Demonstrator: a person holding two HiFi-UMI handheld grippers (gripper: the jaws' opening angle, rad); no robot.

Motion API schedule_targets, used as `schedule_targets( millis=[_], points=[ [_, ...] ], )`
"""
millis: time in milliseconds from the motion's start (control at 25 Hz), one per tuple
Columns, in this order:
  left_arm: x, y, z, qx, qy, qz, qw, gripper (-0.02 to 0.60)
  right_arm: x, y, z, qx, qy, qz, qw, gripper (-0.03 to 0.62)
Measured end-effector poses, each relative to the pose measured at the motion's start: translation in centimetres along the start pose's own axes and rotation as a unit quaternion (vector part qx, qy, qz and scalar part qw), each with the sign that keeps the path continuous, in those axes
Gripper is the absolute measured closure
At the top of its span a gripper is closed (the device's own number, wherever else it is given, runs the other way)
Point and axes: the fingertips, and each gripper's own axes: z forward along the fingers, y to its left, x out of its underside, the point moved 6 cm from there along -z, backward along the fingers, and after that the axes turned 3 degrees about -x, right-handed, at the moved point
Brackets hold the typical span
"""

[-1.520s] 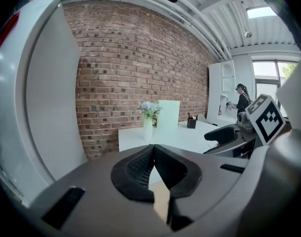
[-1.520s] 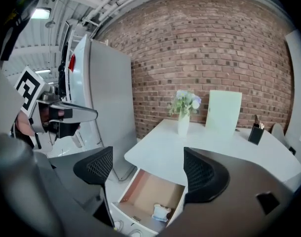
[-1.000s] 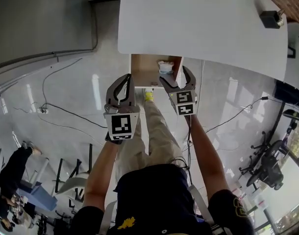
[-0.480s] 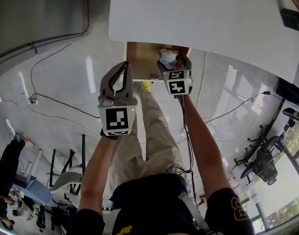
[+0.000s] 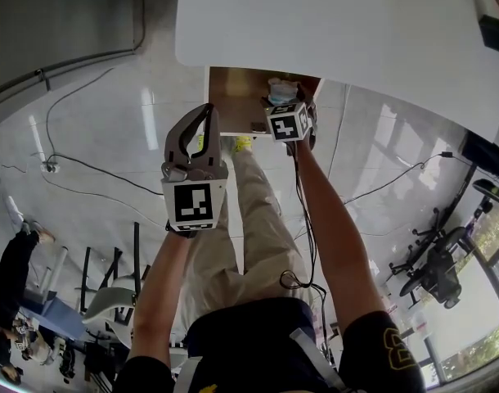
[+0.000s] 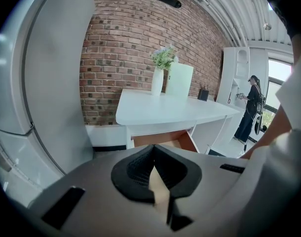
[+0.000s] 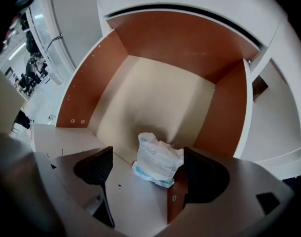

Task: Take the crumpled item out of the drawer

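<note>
An open wooden drawer (image 5: 233,97) hangs under the white table (image 5: 331,23). The crumpled white and blue packet (image 5: 280,91) lies in its near right corner. My right gripper (image 5: 287,103) reaches down over that corner. In the right gripper view the right gripper (image 7: 149,169) is open, and the packet (image 7: 158,159) sits between its pads, close to the right one, by the drawer's brown wall (image 7: 91,83). My left gripper (image 5: 205,111) hangs back in front of the drawer, shut and empty; in its own view the left gripper (image 6: 153,152) faces the table (image 6: 165,112).
Cables (image 5: 86,170) trail over the glossy floor at left. Office chairs (image 5: 438,260) stand at right, black frames (image 5: 110,285) at lower left. A vase with a plant (image 6: 158,80) stands on the table by a brick wall; a person (image 6: 251,107) stands far right.
My right gripper has moved forward and down over the drawer, so its open jaws now stand either side of the packet. The left gripper has hardly moved.
</note>
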Motion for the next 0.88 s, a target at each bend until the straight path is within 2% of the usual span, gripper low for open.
schedule_targets(
  millis=[120,440,520,680,880],
  points=[
    [0.5,-0.1,0.2,0.002,0.004,-0.002,1.0,0.563,0.4,0.0,1.0,0.002,0.012,0.016,1.0,0.123],
    [0.1,0.1,-0.1,0.007,-0.003,0.0,1.0,0.563,0.4,0.5,1.2,0.018,0.038,0.004,0.999,0.145],
    [0.0,0.2,-0.3,0.005,-0.003,-0.002,1.0,0.563,0.6,0.4,1.2,0.028,0.046,0.004,0.999,0.175],
    [0.6,0.1,-0.1,0.003,-0.001,-0.005,1.0,0.563,1.0,-0.4,1.6,0.041,0.05,0.025,0.998,0.332],
    [0.9,-0.2,-0.3,0.002,0.0,-0.009,1.0,0.563,1.1,-0.8,1.6,0.052,0.054,0.031,0.997,0.384]
  ],
)
